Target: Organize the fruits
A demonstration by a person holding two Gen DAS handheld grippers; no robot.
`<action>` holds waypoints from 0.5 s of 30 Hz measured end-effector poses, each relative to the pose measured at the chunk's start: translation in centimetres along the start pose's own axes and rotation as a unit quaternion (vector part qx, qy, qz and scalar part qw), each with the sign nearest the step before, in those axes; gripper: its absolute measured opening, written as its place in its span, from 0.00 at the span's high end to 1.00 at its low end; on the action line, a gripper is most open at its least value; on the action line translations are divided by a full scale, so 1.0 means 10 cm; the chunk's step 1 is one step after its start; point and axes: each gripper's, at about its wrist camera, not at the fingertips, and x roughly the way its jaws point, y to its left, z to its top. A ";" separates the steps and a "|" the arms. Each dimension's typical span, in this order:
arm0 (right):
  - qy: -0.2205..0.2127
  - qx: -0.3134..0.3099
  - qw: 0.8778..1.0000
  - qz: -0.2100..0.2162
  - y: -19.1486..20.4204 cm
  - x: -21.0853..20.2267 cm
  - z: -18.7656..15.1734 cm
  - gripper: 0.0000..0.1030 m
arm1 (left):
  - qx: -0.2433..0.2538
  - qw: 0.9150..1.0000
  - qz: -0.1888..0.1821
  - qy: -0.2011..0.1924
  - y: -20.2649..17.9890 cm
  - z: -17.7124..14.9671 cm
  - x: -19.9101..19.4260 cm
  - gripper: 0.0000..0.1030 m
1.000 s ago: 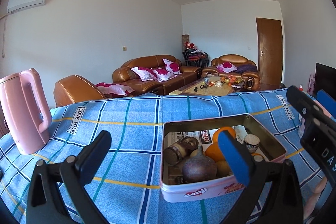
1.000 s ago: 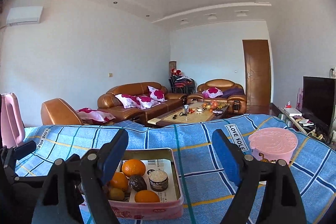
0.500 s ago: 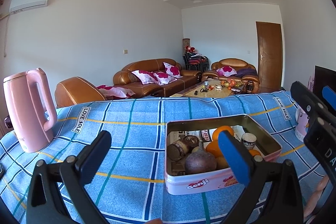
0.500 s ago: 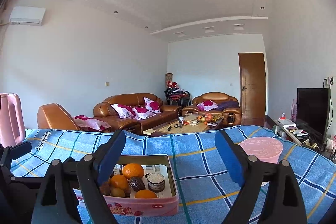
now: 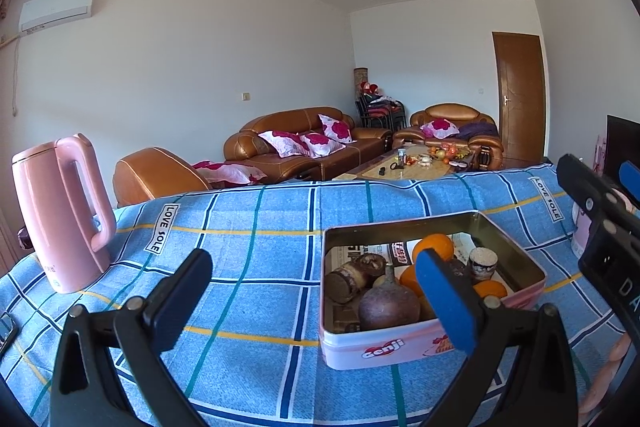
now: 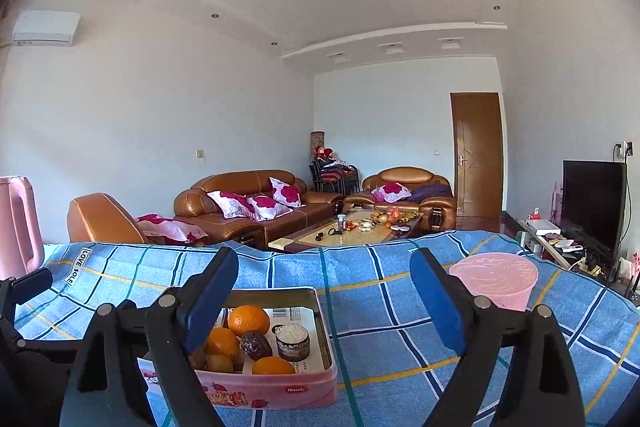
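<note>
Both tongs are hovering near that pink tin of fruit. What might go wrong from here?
1. The tin is crowded: oranges press against a dark fruit and a small cup, so reaching for one may knock its neighbours.
2. The left tongs and right tongs, both open, sit close together and might collide.
3. The pink kettle stands near the left tongs; a wide swing may tip it.

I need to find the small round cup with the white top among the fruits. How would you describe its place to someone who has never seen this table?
Look at the blue checked tablecloth and find the pink tin on it. The small cup stands inside, beside the oranges and a dark wrinkled fruit. It alone is a short dark cylinder with a flat white top.
</note>
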 end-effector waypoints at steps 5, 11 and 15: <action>0.002 0.003 1.000 -0.002 -0.01 0.00 0.01 0.13 | -0.002 1.000 -0.001 0.002 0.00 0.00 0.01 0.00; 0.006 0.005 1.000 -0.002 -0.01 0.01 0.01 0.13 | -0.006 1.000 -0.003 0.006 0.02 -0.01 0.03 0.00; 0.009 0.005 1.000 -0.003 -0.01 0.02 0.01 0.13 | -0.008 1.000 -0.008 0.006 0.04 -0.01 0.03 0.00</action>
